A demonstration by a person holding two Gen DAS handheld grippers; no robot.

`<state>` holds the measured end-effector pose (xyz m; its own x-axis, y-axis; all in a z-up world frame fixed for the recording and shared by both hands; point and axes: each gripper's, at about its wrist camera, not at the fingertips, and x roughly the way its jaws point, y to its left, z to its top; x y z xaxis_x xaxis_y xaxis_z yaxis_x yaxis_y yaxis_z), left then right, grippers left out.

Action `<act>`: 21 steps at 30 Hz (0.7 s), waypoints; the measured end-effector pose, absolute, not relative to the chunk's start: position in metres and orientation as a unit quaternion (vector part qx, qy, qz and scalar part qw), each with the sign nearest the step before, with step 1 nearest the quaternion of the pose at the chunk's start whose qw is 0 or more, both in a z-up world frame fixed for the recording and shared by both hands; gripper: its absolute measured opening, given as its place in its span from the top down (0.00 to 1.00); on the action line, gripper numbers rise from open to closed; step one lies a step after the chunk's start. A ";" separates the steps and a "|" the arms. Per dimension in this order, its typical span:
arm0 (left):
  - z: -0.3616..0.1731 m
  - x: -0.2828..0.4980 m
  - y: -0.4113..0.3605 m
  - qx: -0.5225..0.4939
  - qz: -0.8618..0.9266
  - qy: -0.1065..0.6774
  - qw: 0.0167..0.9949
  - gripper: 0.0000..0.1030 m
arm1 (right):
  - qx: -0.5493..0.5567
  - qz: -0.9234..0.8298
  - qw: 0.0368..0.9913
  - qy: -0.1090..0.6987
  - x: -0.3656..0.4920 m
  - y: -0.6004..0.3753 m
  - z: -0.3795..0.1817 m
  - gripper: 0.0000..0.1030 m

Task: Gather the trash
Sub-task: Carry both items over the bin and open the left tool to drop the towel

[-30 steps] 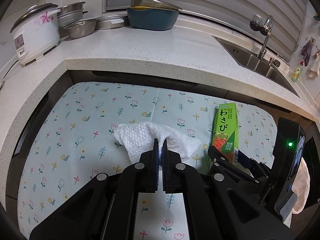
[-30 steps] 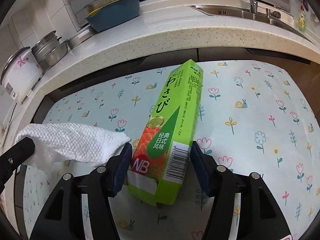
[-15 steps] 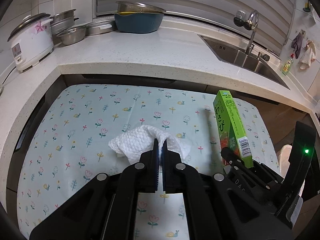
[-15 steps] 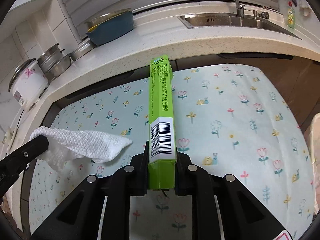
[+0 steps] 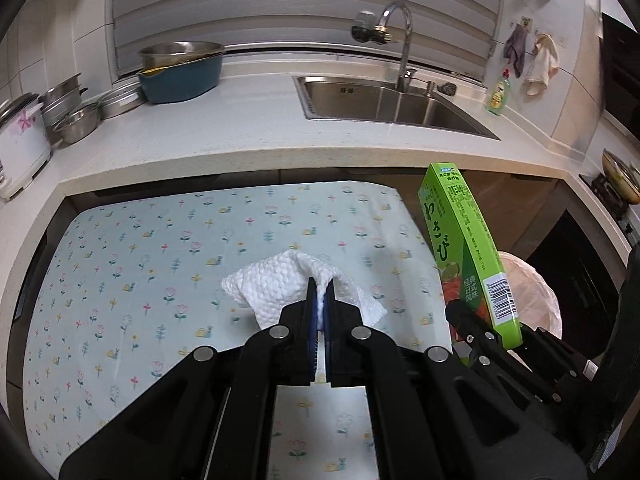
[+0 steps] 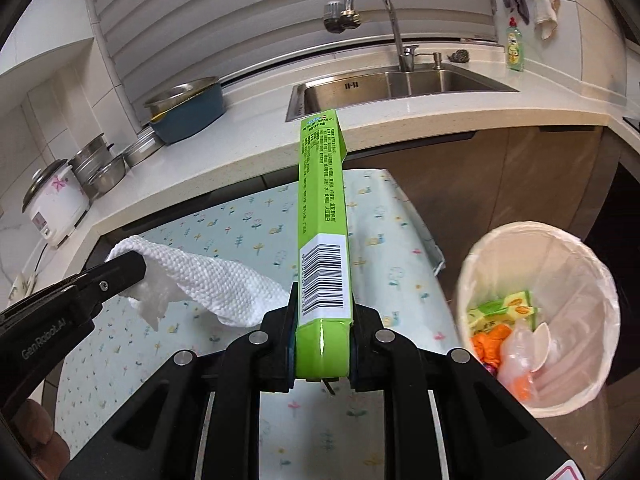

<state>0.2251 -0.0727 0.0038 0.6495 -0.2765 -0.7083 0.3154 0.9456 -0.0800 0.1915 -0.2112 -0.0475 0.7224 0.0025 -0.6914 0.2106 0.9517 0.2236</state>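
Observation:
My left gripper [image 5: 319, 294] is shut on a white paper towel [image 5: 276, 286] and holds it above the flowered table cover [image 5: 140, 264]. The towel also shows in the right wrist view [image 6: 208, 280], hanging from the left gripper's fingers [image 6: 120, 270]. My right gripper [image 6: 323, 308] is shut on the lower end of a long green wasabi box [image 6: 322, 216], held lifted and pointing away. The box also shows at the right of the left wrist view [image 5: 460, 248]. A white-lined trash bin [image 6: 540, 256] stands on the floor to the right of the table, with wrappers and a plastic spoon inside.
A white counter [image 5: 240, 136] wraps around the table, with a steel sink [image 5: 384, 100] and tap, a blue basin [image 5: 180, 76], steel bowls [image 5: 78, 124] and a rice cooker [image 6: 56, 204]. A stove [image 5: 616, 188] is at the far right.
Both grippers have risen and swung right with their loads. The right gripper closed on the green box and lifted it off the table. The trash bin has come into view.

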 end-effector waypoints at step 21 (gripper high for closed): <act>0.007 0.166 -0.238 0.090 -0.293 0.383 0.872 0.98 | 0.188 -0.175 0.894 0.368 0.080 -0.363 -0.067 0.84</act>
<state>0.1663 -0.2383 0.0070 0.5353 -0.4417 -0.7200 0.5793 0.8123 -0.0676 0.0799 -0.3631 -0.0673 0.6684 -0.1738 -0.7232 0.4501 0.8686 0.2073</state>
